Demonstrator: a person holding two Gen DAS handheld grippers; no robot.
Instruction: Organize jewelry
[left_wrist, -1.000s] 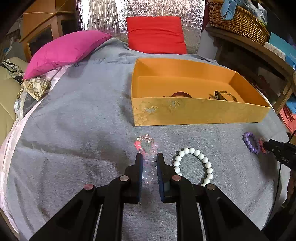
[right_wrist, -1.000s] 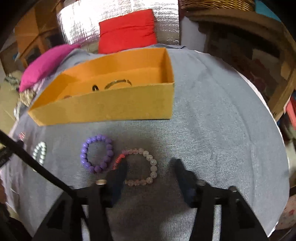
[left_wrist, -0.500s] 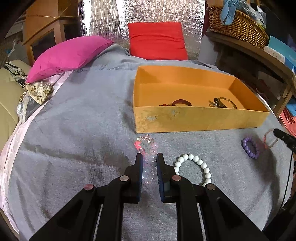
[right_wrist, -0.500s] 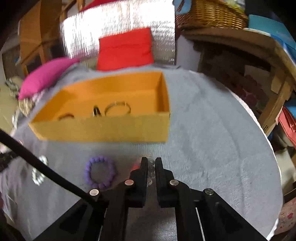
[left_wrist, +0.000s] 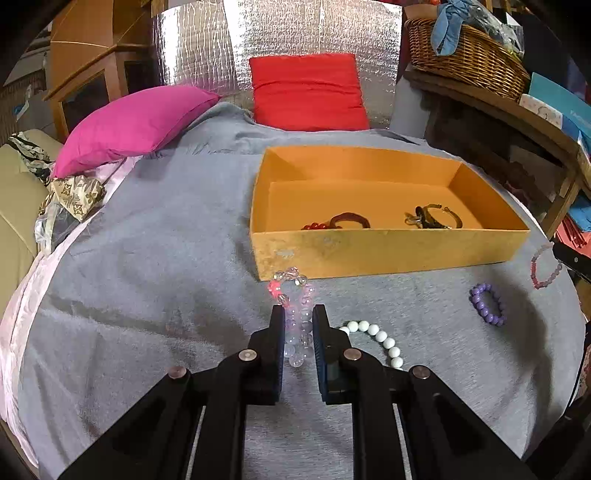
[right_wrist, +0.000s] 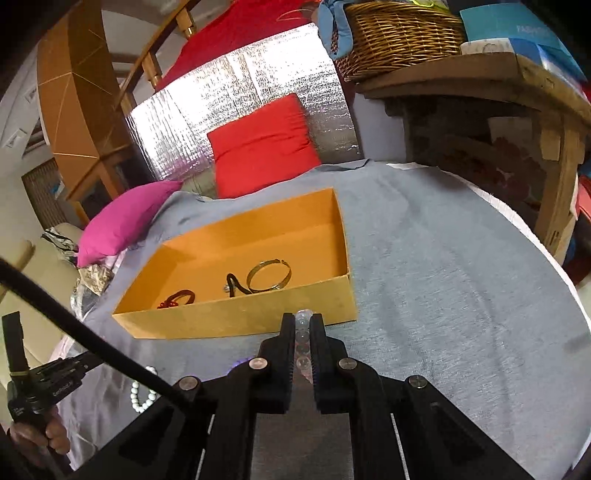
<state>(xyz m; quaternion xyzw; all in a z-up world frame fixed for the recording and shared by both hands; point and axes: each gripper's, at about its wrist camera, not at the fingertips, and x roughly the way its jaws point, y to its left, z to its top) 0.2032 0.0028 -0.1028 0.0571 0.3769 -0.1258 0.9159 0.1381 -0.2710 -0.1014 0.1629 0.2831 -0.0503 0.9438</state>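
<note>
left tool clamped on pink bracelet, lifted near box front | right tool clamped on clear bracelet, raised toward box, likely for drop-in | white beads, purple beads lie on grey cloth

orange box, purple bracelet — white beads

Clear-pink bead bracelet squeezed flat, lifted; second pink-clear bracelet also raised. White and purple bracelets flat on cloth. Orange box holds bangles.
</note>
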